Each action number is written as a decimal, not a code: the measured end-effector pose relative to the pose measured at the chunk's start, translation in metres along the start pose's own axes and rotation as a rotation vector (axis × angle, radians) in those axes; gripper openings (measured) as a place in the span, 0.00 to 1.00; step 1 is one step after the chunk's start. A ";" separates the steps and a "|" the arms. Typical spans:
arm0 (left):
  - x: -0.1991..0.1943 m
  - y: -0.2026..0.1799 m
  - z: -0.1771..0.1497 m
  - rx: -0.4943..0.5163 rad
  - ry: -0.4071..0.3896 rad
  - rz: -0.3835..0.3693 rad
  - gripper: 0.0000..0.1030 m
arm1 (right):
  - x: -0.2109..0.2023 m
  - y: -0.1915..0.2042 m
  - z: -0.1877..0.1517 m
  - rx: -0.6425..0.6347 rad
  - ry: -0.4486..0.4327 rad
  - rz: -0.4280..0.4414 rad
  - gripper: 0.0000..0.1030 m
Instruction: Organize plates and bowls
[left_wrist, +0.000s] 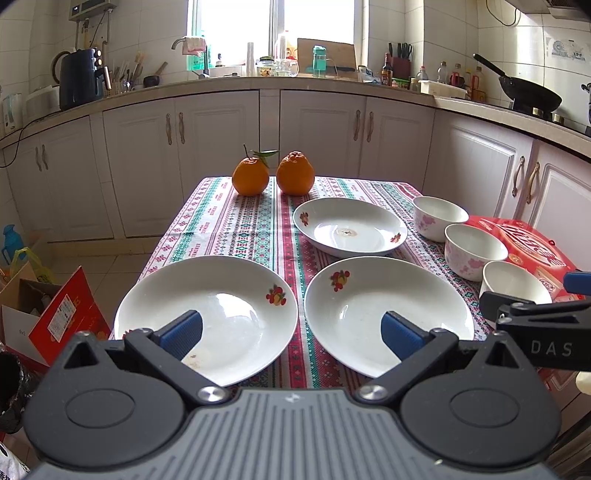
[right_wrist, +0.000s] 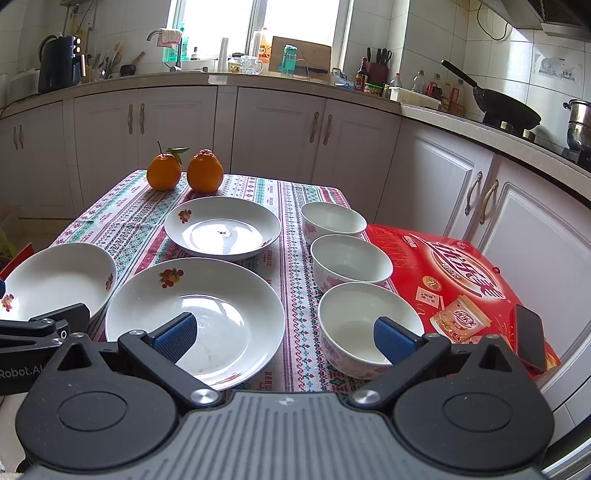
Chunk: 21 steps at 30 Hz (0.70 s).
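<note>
My left gripper (left_wrist: 291, 334): jaws spread wide, nothing between them; it hangs over the near edge of the table, one blue pad over each of the two near plates.
My right gripper (right_wrist: 284, 338): also wide open and empty, one pad over the near right plate, the other over the near bowl.
Hidden or cut off: my gripper bodies cover the table's near edge and the closest rims of the near plates; in the right wrist view the near left plate (right_wrist: 59, 280) runs out of frame and sits partly behind my left gripper.
Near left plate (left_wrist: 207, 314): white, fruit motif, left of the near right plate (left_wrist: 388, 314), close but apart.
Near bowl (right_wrist: 365, 328): white inside, pink flowers outside, just right of the near right plate.
Middle bowl (right_wrist: 351, 262) and far bowl (right_wrist: 332, 219): in a row behind the near bowl, closely spaced.
Far plate (right_wrist: 221, 227): behind the near right plate, a small dark speck at its centre that I cannot identify.
Red box (right_wrist: 461, 273): right of the bowls, a dark phone (right_wrist: 530, 338) lying on its near corner.
Two oranges (left_wrist: 273, 173): side by side at the table's far edge, beyond the far plate.
Surface: tablecloth (left_wrist: 240, 229) with red, green and white patterned stripes.
Room: kitchen; white cabinets (left_wrist: 314, 129) beyond the table, window above the counter, wok (left_wrist: 528, 92) on the stove to the right.
</note>
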<state>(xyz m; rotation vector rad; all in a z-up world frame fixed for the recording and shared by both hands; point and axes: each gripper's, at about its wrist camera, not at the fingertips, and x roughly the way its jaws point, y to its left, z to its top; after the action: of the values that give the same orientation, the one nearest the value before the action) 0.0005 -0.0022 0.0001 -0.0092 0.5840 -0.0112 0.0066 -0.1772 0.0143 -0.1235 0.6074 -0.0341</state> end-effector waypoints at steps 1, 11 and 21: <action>0.000 0.000 0.000 0.000 -0.001 0.001 0.99 | 0.000 0.000 0.000 0.001 0.001 0.000 1.00; 0.000 -0.001 0.000 -0.002 -0.001 -0.002 0.99 | 0.002 0.002 -0.001 -0.005 0.010 -0.007 1.00; -0.001 -0.002 0.000 -0.001 -0.003 -0.001 0.99 | 0.002 0.002 0.000 -0.004 0.012 -0.005 1.00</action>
<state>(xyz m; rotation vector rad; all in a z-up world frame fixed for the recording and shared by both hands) -0.0006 -0.0038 0.0007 -0.0110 0.5806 -0.0121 0.0079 -0.1755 0.0131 -0.1291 0.6189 -0.0386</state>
